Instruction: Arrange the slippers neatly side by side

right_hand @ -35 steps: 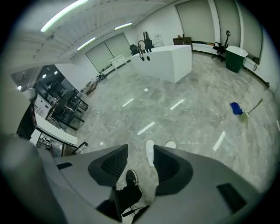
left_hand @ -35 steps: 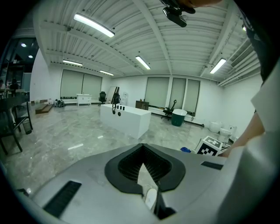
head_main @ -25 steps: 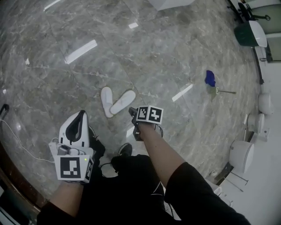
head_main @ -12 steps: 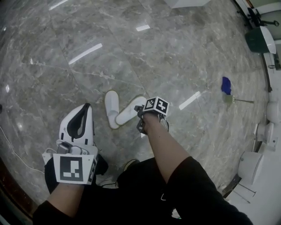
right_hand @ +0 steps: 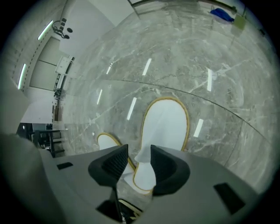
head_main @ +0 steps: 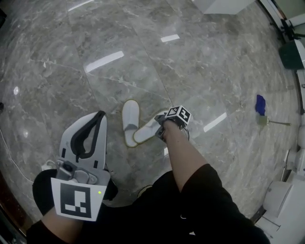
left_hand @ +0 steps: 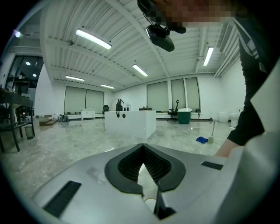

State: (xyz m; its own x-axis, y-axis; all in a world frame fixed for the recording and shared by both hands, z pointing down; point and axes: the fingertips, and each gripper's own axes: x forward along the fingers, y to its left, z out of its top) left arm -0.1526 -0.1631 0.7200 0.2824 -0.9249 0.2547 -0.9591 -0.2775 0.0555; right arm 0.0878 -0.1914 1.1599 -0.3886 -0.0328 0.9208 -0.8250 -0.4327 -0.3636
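Two white slippers with tan edging lie in a V on the grey marble floor. The left slipper [head_main: 130,121] points away from me; the right slipper [head_main: 147,132] lies slanted, its near end touching the other. My right gripper [head_main: 161,129] is down at the slanted slipper's far half. In the right gripper view that slipper [right_hand: 166,122] fills the middle, and a raised fold of its white upper stands between the parted jaws of the right gripper [right_hand: 139,153]; the other slipper [right_hand: 107,141] shows to the left. My left gripper [head_main: 101,114] is held up, away from both, tips together on nothing.
A blue cloth [head_main: 260,105] and a small brush lie on the floor at the right. A green bin [head_main: 291,53], white tubs [head_main: 281,205] and a white block [head_main: 224,5] stand at the edges. A thin cable [head_main: 7,152] runs along the left.
My right gripper has come down from beside the slippers onto the slanted one. The left gripper has risen closer to the camera. The slippers keep their V shape.
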